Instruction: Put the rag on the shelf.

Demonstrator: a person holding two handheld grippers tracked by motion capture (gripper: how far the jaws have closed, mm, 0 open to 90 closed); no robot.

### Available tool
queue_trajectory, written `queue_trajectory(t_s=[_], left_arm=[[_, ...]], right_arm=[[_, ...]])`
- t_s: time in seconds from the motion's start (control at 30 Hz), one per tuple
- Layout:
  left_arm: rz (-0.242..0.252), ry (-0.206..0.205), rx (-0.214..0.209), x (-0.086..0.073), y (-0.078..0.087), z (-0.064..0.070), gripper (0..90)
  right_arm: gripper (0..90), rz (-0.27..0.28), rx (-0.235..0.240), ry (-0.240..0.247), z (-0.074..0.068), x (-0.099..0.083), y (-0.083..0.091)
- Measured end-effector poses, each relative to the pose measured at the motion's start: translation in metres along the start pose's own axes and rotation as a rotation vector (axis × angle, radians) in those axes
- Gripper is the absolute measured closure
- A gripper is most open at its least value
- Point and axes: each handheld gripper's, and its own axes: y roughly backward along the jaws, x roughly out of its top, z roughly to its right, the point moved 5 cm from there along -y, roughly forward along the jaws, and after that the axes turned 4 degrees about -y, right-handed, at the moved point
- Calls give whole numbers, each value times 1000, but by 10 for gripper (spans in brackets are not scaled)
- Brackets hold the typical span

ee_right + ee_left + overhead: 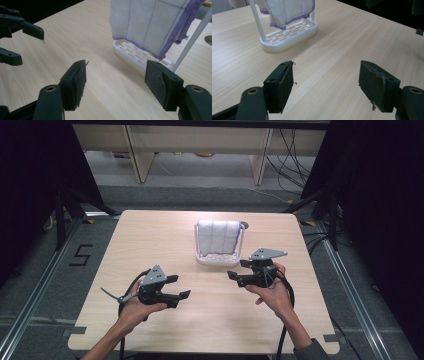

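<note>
Both my left claw (180, 287) and right claw (237, 269) hover with jaws spread, gripping nothing, above the surface (150, 240); the cloth (218, 236) hangs on its white rack (216, 259) toward the far edge.

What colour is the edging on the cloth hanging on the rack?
Purple, on a white cloth; clearest in the right gripper view.

Even overhead light brightens the table (200, 320); surroundings stay dark; shadows are soft; all views look slightly blurred.
</note>
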Motion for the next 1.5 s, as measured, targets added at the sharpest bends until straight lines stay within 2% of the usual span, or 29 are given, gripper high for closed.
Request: queue_trajectory(t_s=[0.07, 0.17, 0.2, 0.3, 0.37, 0.43, 0.47, 0.57, 0.63, 0.7, 0.73, 0.8, 0.83, 0.9, 0.93, 0.97, 1.03, 1.07, 1.1, 1.17, 1.2, 1.23, 1.27, 1.3, 1.33, 1.4, 1.43, 1.47, 1.5], left_arm=[[-13, 4, 8, -7, 1, 1, 276], [-19, 7, -4, -16, 0, 3, 273], [-27, 3, -3, -19, 1, 4, 272], [-36, -10, 4, -27, 4, 8, 263], [-32, -11, -9, -29, 7, 11, 261], [-24, -9, -8, -30, 9, 14, 260], [-23, -14, -2, -31, 10, 16, 260], [-21, -15, -4, -33, 12, 19, 257], [-24, -20, 2, -36, 13, 20, 252], [-30, -25, 3, -39, 13, 22, 239], [-31, -26, -2, -41, 14, 23, 239], [-38, -28, 1, -44, 14, 26, 239], [-42, -40, -6, -45, 14, 27, 238], [-53, -45, -7, -48, 14, 28, 235], [-48, -37, -9, -50, 12, 29, 232], [-62, -34, -9, -52, 12, 30, 225], [-72, -19, -20, -55, 11, 31, 209], [-64, -10, -34, -56, 10, 33, 208], [-72, -15, -27, -57, 11, 35, 208], [-78, -42, -40, -58, 11, 36, 205], [-84, -45, -32, -59, 12, 38, 202], [-69, -36, -43, -60, 11, 40, 201], [-81, -42, -50, -60, 12, 42, 199], [-77, -42, -39, -61, 11, 43, 196], [-81, -40, -48, -62, 11, 46, 194], [-82, -38, -43, -65, 10, 49, 193], [-97, -60, -51, -66, 10, 48, 191], [-100, -53, -47, -68, 9, 49, 191], [-109, -66, -49, -69, 8, 49, 191]], right_arm=[[343, -17, -8, 8, -3, -4, 2], [342, -13, 10, 1, -8, -10, 1], [341, -21, -3, -11, -9, -13, 3], [336, -25, -1, 3, -9, -21, 4], [336, -40, 3, 1, -10, -28, 5], [337, -58, 3, -37, -15, -35, 7], [337, -50, 6, -6, -13, -37, 6], [339, -56, 15, -1, -14, -45, 7], [339, -56, 4, -13, -16, -50, 10], [338, -62, 32, -43, -20, -54, 11], [338, -55, 9, -4, -17, -55, 11], [336, -68, 22, -27, -22, -60, 12], [330, -56, 20, -5, -22, -62, 11], [297, -58, 37, -20, -25, -67, 9], [294, -72, 19, -40, -27, -70, 10], [280, -77, 15, -26, -27, -73, 10], [267, -101, 32, -63, -34, -79, 12], [261, -101, 24, -59, -35, -81, 13], [254, -84, 30, -33, -34, -82, 12], [243, -96, 29, -31, -36, -86, 15], [235, -96, 28, -29, -37, -87, 16], [230, -94, 30, -30, -39, -89, 16], [227, -106, 31, -38, -40, -92, 18], [221, -106, 29, -19, -39, -94, 18], [210, -109, 25, -14, -39, -97, 18], [201, -120, 37, -17, -40, -103, 17], [201, -142, 29, -52, -43, -106, 18], [200, -142, 28, -20, -41, -108, 18], [198, -156, 34, -40, -44, -112, 18]])
